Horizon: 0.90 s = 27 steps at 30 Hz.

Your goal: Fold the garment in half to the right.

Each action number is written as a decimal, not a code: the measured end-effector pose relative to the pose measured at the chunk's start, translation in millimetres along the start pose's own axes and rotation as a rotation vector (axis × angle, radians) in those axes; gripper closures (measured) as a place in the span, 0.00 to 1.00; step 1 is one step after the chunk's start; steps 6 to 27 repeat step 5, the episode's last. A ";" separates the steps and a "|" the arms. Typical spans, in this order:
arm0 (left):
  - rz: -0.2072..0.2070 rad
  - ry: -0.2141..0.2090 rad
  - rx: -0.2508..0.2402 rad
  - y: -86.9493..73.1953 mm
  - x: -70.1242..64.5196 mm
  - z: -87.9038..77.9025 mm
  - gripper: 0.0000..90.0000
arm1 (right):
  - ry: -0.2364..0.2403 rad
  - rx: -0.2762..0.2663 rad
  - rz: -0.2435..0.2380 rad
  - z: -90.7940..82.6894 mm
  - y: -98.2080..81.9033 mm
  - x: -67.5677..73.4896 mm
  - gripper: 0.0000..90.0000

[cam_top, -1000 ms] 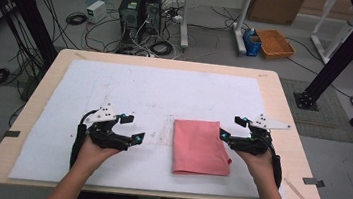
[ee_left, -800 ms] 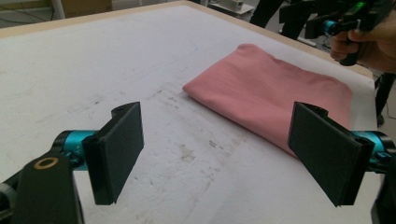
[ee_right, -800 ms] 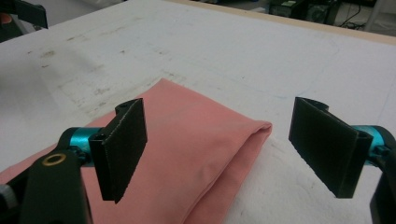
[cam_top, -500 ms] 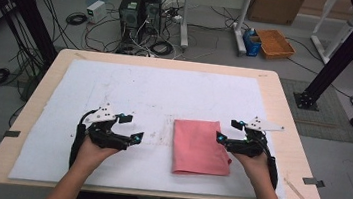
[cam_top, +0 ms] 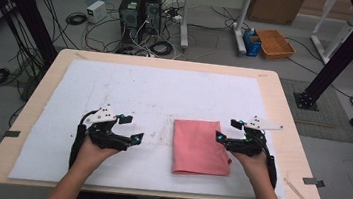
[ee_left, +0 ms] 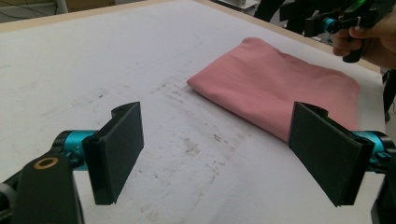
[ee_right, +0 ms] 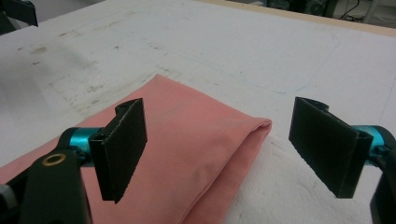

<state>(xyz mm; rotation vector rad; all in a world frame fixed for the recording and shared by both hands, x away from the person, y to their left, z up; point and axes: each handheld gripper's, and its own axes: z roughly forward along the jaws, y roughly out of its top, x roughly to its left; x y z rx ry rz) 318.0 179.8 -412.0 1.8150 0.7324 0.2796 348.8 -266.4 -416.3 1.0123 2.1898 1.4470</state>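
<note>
Hovering at the right-hand edge of the folded pink cloth (cam_top: 201, 146), the right tool (cam_top: 227, 138) stood with its jaws spread wide and nothing between them. In the right gripper view the cloth's folded edge (ee_right: 252, 135) ran up between the two black pads, one pad over the fabric and the other over the bare white sheet (ee_right: 289, 56), so that edge lay straight ahead of and just below this tool. The left tool (cam_top: 131, 129) was likewise wide open and empty, held over the white sheet well apart from the cloth. From it the cloth lay ahead and to its right, as the left gripper view showed, with a near corner (ee_left: 192, 82) pointing towards it.

The cloth rested flat on the sheet that covered the tabletop (cam_top: 285, 99), in the near right part of it, its longer side running roughly from the person's side towards the far side. The right hand (cam_top: 253, 161) was plainly the nearer one, its tool already at the cloth's edge. Any pinch of that edge would probably fall to the right tool, which seemed to need only a short drop and a closing of the jaws.
</note>
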 end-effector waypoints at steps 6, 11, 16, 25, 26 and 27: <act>0.001 -0.007 0.011 -1.2 -1.0 3.2 0.21 | -0.002 -0.005 0.000 -1.3 0.7 -0.4 0.21; 0.001 -0.007 0.011 -1.2 -1.0 3.2 0.21 | -0.002 -0.005 0.000 -1.3 0.7 -0.4 0.21; 0.001 -0.007 0.011 -1.2 -1.0 3.2 0.21 | -0.002 -0.005 0.000 -1.3 0.7 -0.4 0.21; 0.001 -0.007 0.011 -1.2 -1.0 3.2 0.21 | -0.002 -0.005 0.000 -1.3 0.7 -0.4 0.21; 0.001 -0.007 0.011 -1.2 -1.0 3.2 0.21 | -0.002 -0.005 0.000 -1.3 0.7 -0.4 0.21; 0.001 -0.007 0.011 -1.2 -1.0 3.2 0.21 | -0.002 -0.005 0.000 -1.3 0.7 -0.4 0.21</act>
